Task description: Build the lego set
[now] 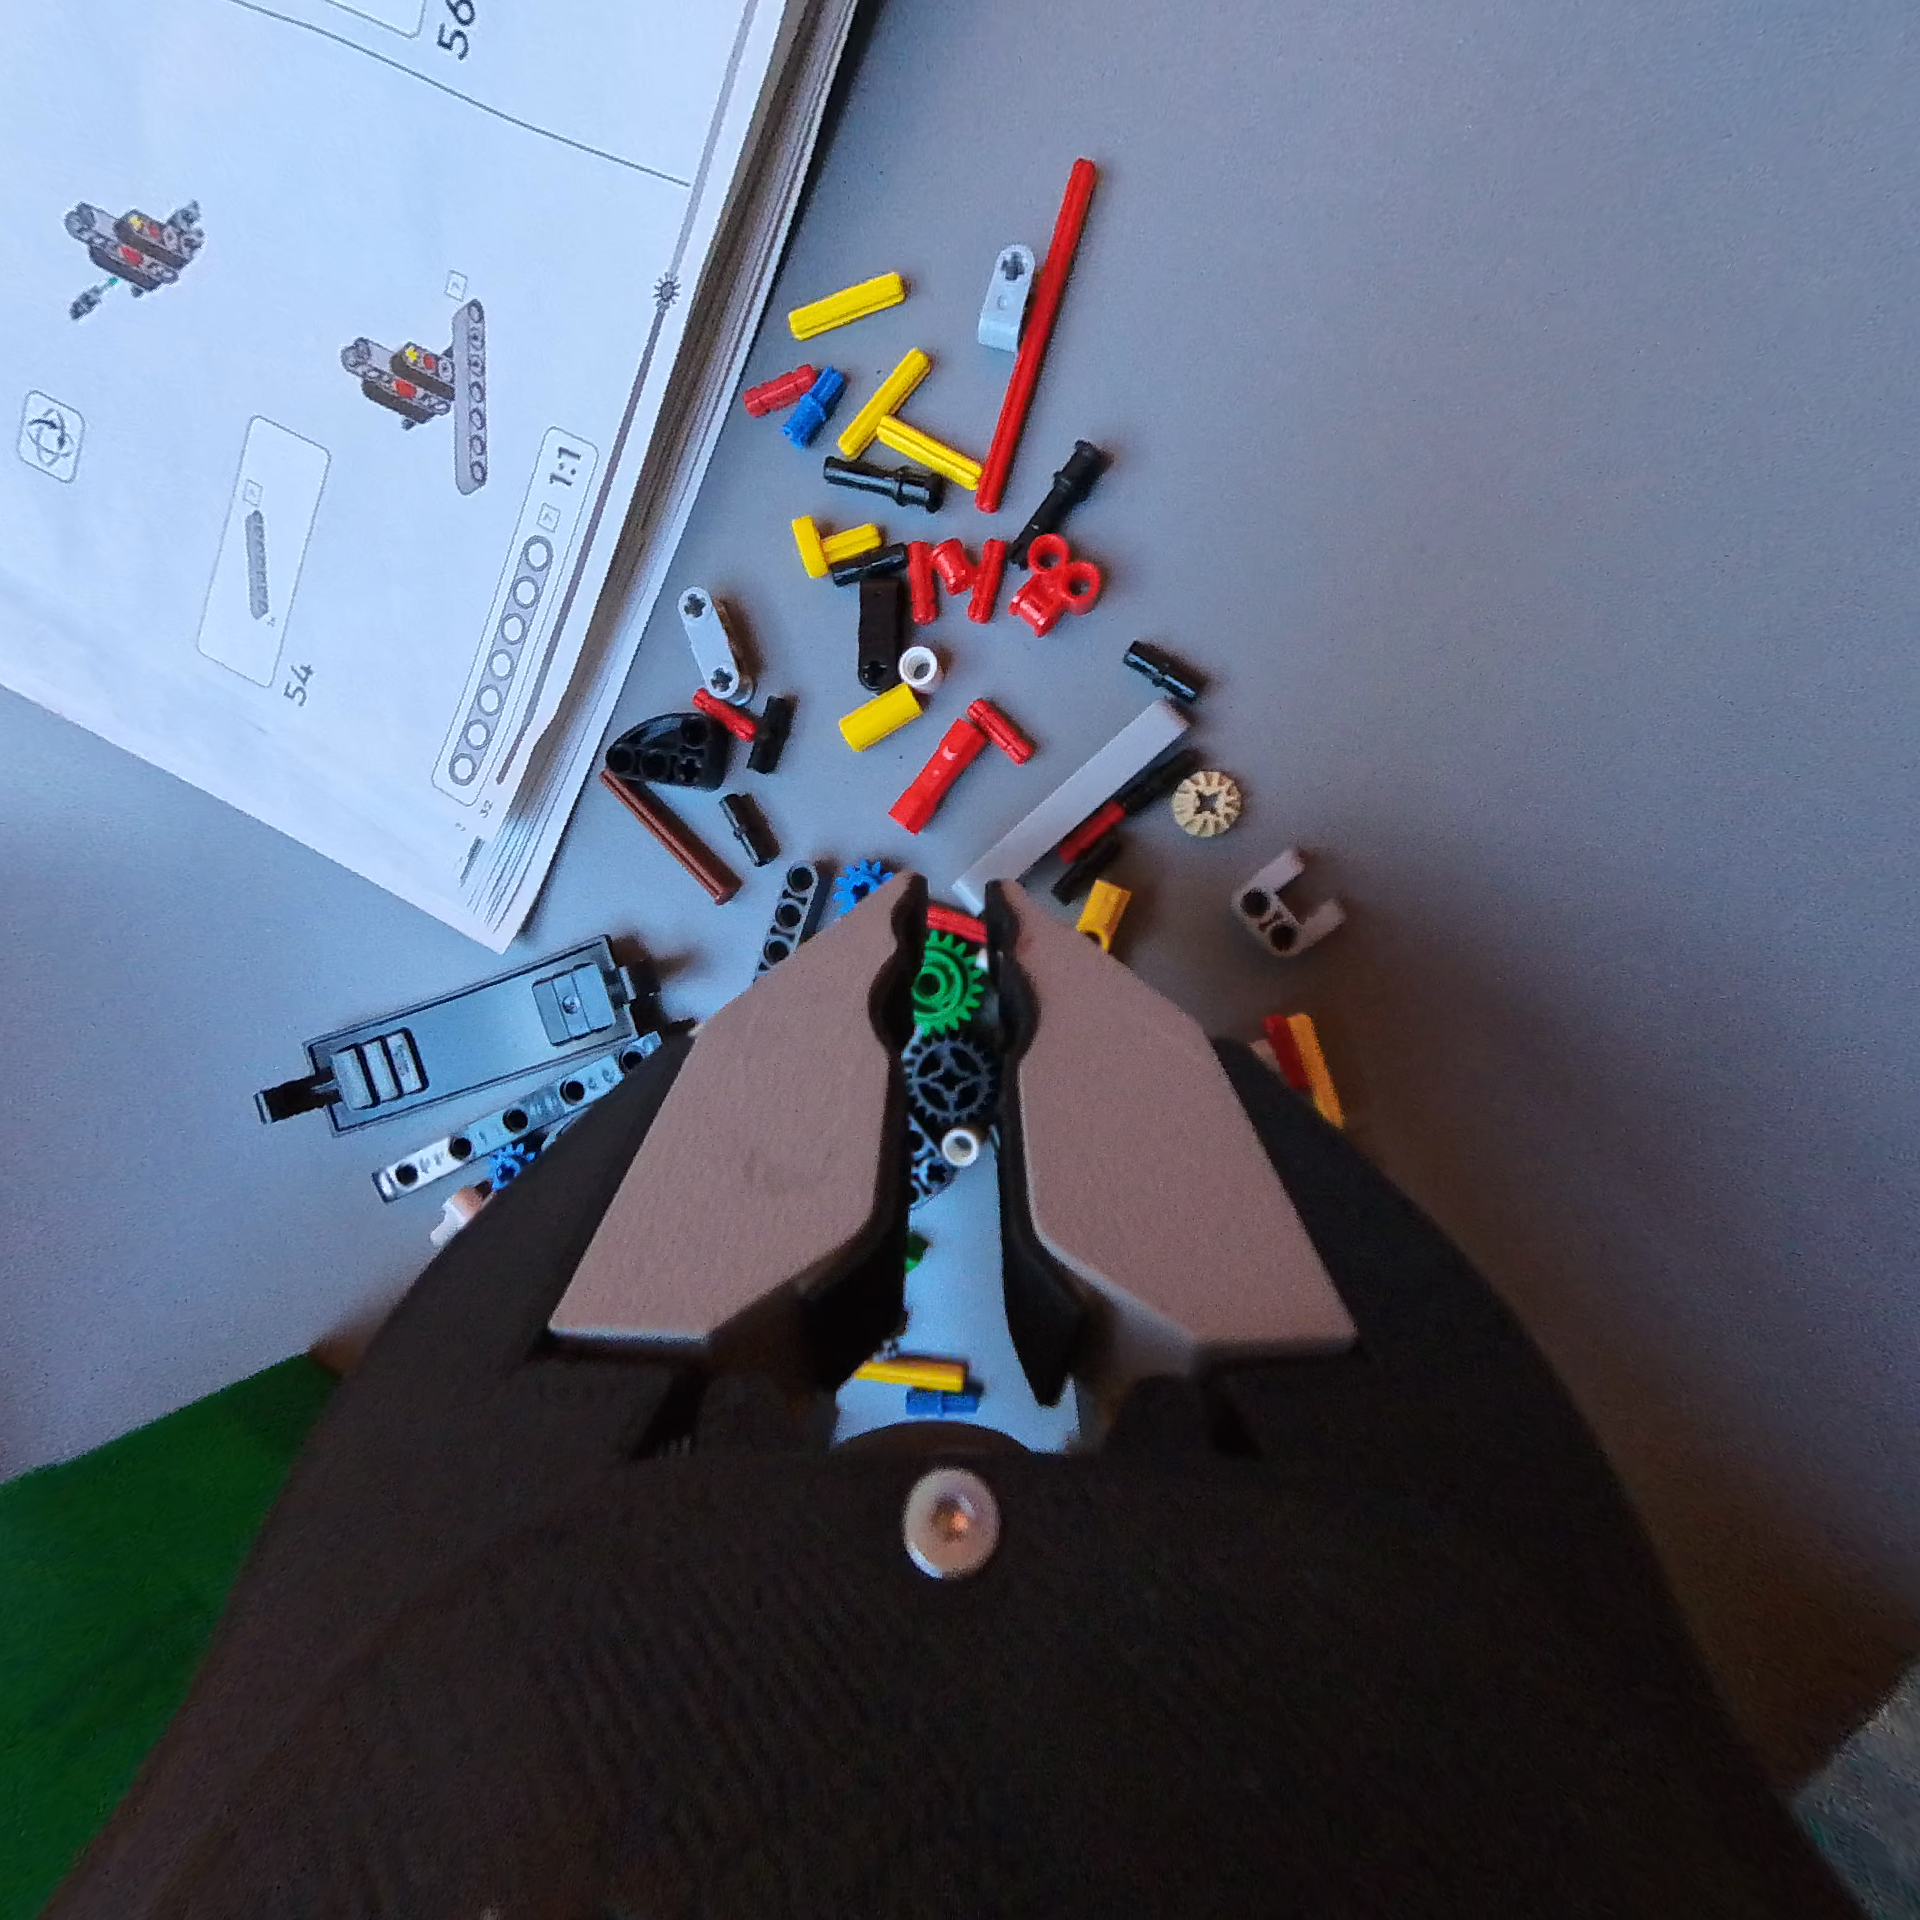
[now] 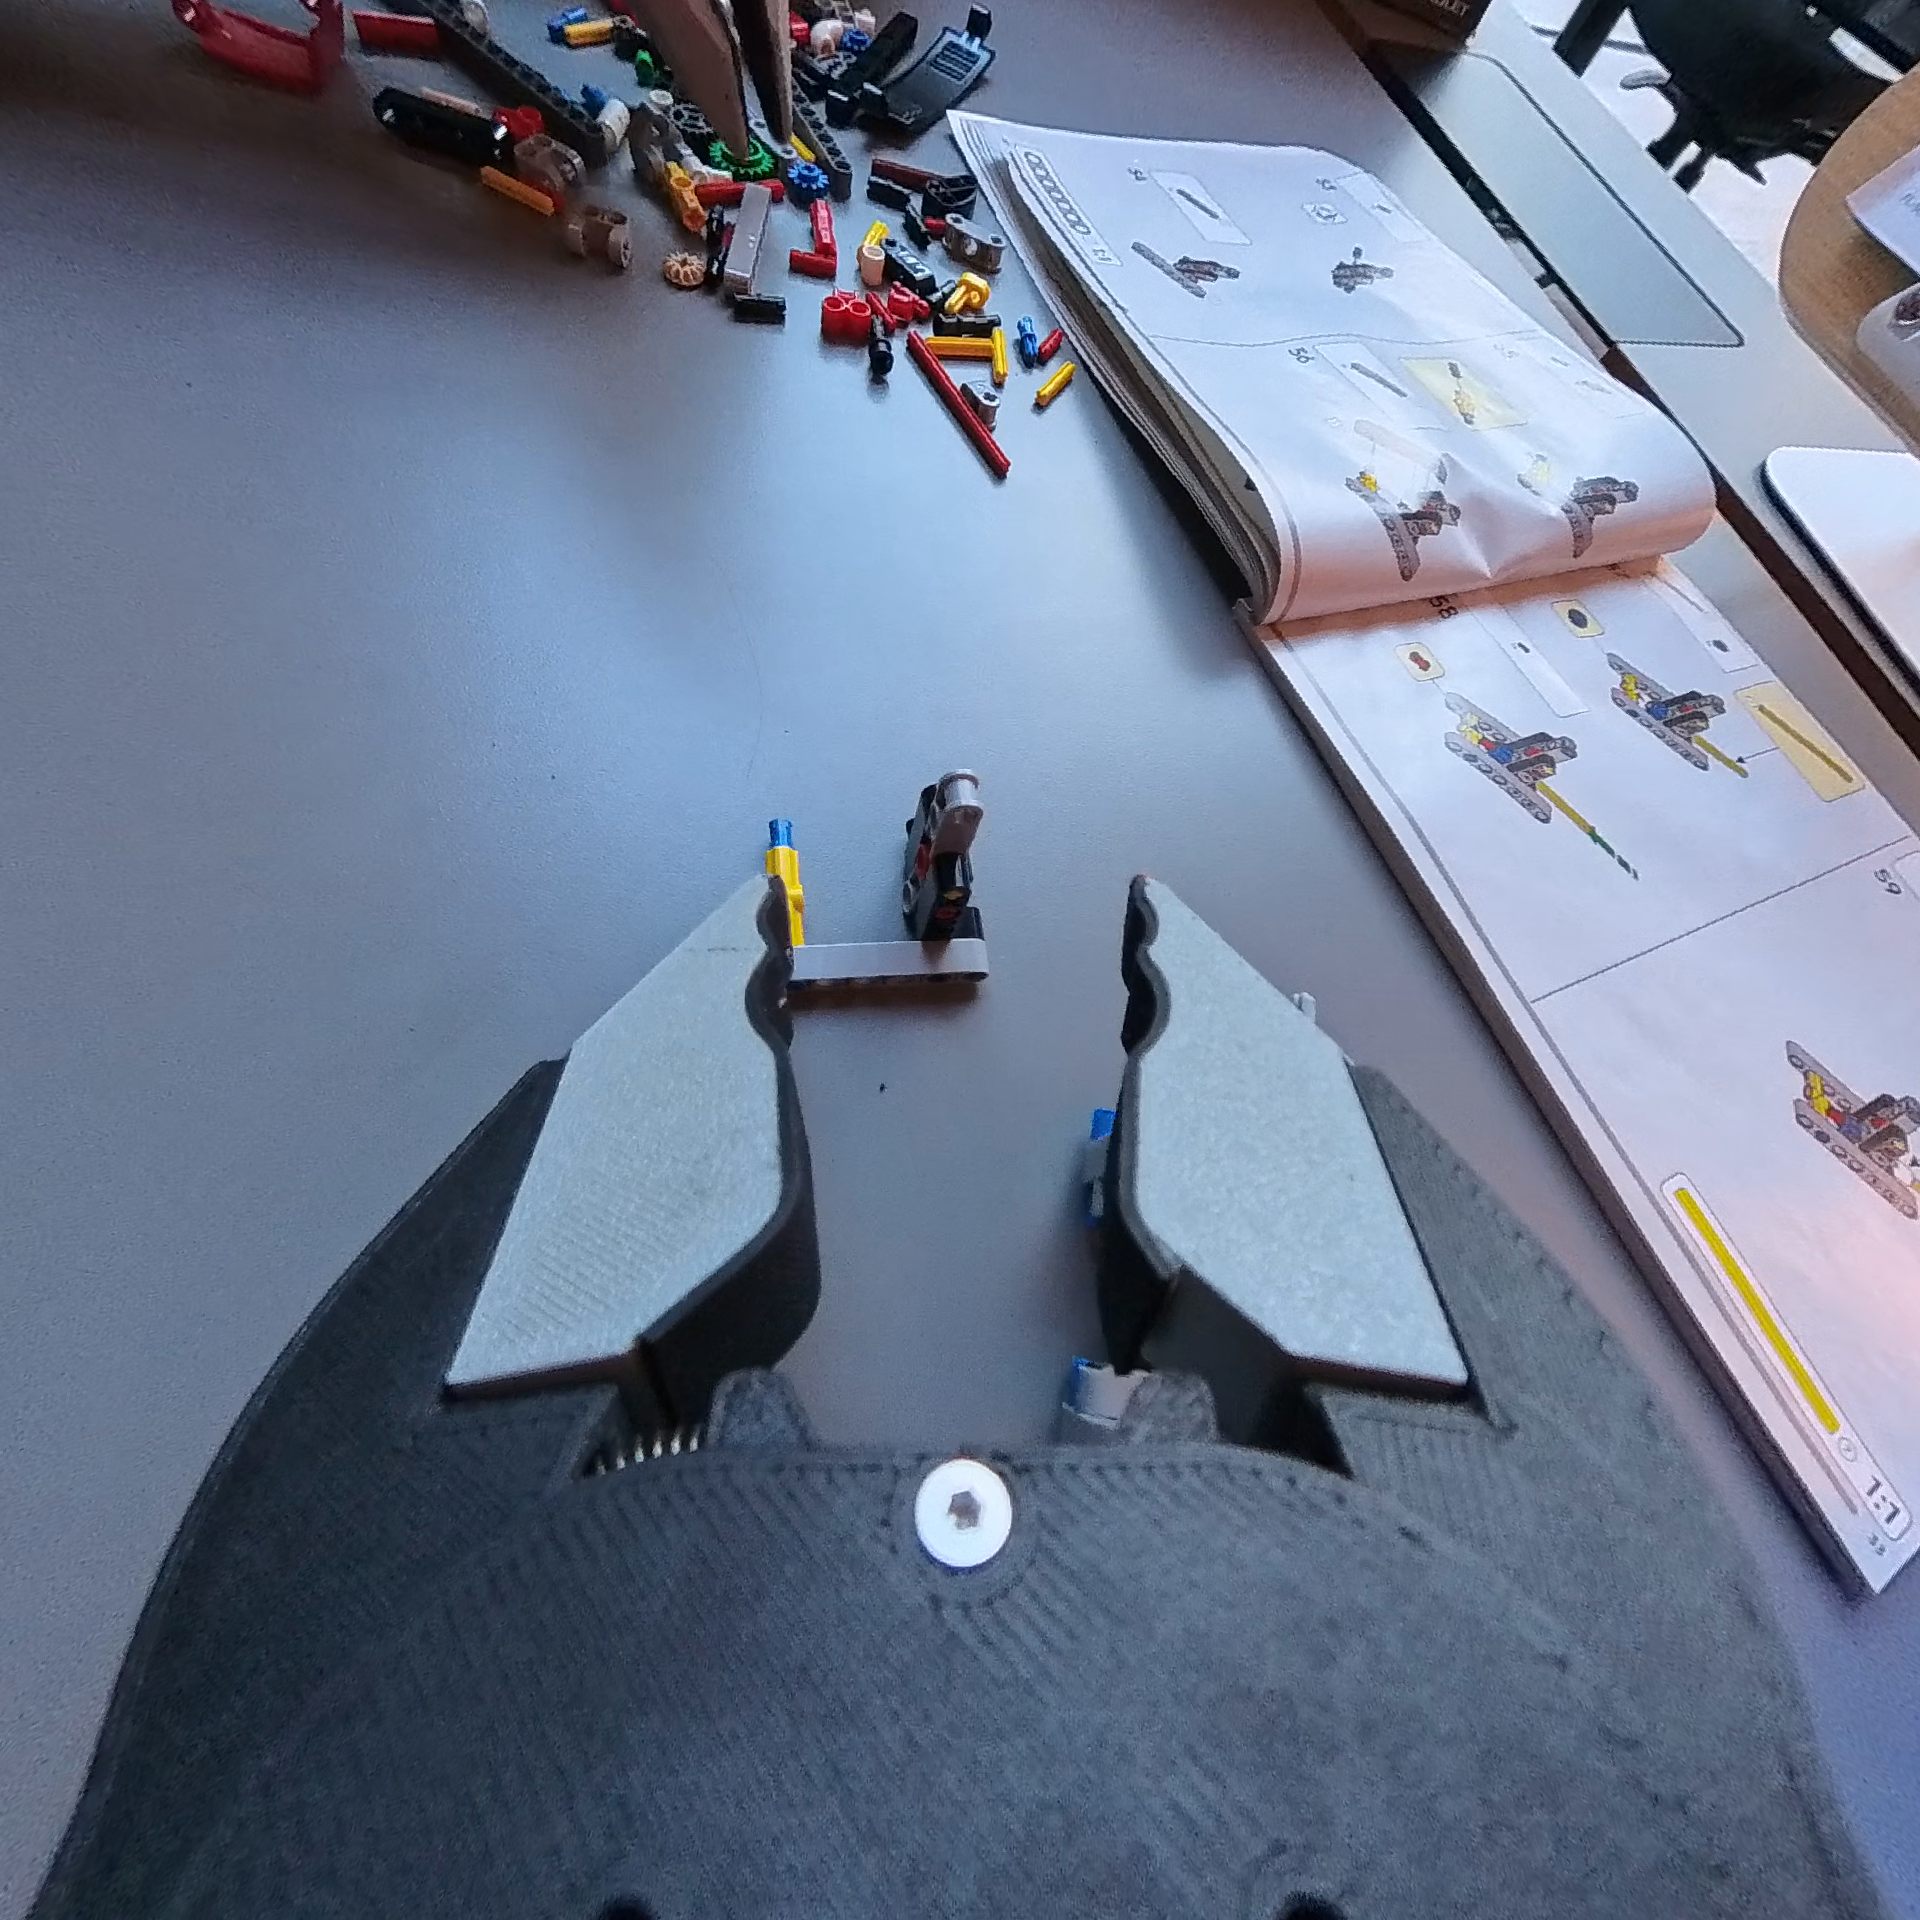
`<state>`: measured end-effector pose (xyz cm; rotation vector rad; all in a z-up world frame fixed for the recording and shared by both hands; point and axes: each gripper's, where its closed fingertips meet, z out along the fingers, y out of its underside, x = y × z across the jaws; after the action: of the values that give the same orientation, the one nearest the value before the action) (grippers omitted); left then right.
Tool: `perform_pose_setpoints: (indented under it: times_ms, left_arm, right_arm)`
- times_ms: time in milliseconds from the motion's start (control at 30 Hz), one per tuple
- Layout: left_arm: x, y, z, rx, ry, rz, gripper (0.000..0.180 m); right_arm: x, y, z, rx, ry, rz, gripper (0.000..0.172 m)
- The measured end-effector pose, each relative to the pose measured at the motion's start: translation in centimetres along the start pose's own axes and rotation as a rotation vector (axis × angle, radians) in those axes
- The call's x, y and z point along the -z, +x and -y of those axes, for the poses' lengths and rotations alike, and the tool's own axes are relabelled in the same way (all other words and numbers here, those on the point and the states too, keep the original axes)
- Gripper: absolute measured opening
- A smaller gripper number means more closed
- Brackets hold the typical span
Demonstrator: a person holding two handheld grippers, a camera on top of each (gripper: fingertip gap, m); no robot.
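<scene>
My left gripper (image 1: 956,896) has brown fingers drawn close, with only a narrow slit between them. It reaches down into a pile of small building parts. A green gear (image 1: 948,985) and a dark grey gear (image 1: 951,1081) show through the slit, and a red part (image 1: 956,918) lies at the tips. I cannot tell whether the pads press on anything. The left gripper also shows far off in the right wrist view (image 2: 746,135), tips at the green gear (image 2: 744,159). My right gripper (image 2: 951,894) is wide open and low over the table. A small assembly (image 2: 894,958) lies between its fingers: a grey beam, a yellow-and-blue post (image 2: 784,873) by the left fingertip, and a black upright (image 2: 940,862).
An open instruction booklet (image 2: 1455,499) lies to the right in the right wrist view and upper left in the left wrist view (image 1: 312,416). Loose parts spread beyond the left gripper: a long red axle (image 1: 1037,332), a grey tile (image 1: 1081,805), a tan gear (image 1: 1205,802) and a grey panel (image 1: 468,1039). The grippers' ends are close to 30 centimeters from one another. It is some 4 centimeters from my left tips to the dark grey gear (image 1: 951,1081).
</scene>
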<state>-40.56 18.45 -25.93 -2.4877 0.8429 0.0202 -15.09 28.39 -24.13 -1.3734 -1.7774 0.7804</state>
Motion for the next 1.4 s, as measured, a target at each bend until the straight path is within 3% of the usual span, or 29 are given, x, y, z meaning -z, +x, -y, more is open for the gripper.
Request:
perform_pose_setpoints:
  times_ms: [500,633,833,967,1200,1400]
  left_arm:
    - [0.5,-0.9,-0.7,0.002,-0.043,0.042,0.005]
    - [3.2,-4.1,-2.4,0.088,-0.067,0.189,0.005]
    - [8.2,-6.7,-0.7,0.244,0.132,0.319,0.004]
    - [6.3,-5.3,-0.7,0.176,0.054,0.272,0.004]
    - [0.3,-0.6,0.3,-0.018,-0.052,0.069,0.006]
    - [-0.5,0.7,1.4,-0.071,-0.009,0.021,0.008]
  right_arm:
    - [1.0,0.5,0.8,0.048,0.048,-0.042,0.056]
    - [1.0,0.6,0.8,0.043,0.049,-0.042,0.056]
    - [0.8,0.6,0.7,0.041,0.043,-0.041,0.055]
    - [0.8,0.6,0.8,0.046,0.048,-0.047,0.054]
    - [0.8,0.6,0.7,0.042,0.047,-0.044,0.054]
    - [0.9,0.4,1.0,0.045,0.056,-0.037,0.054]
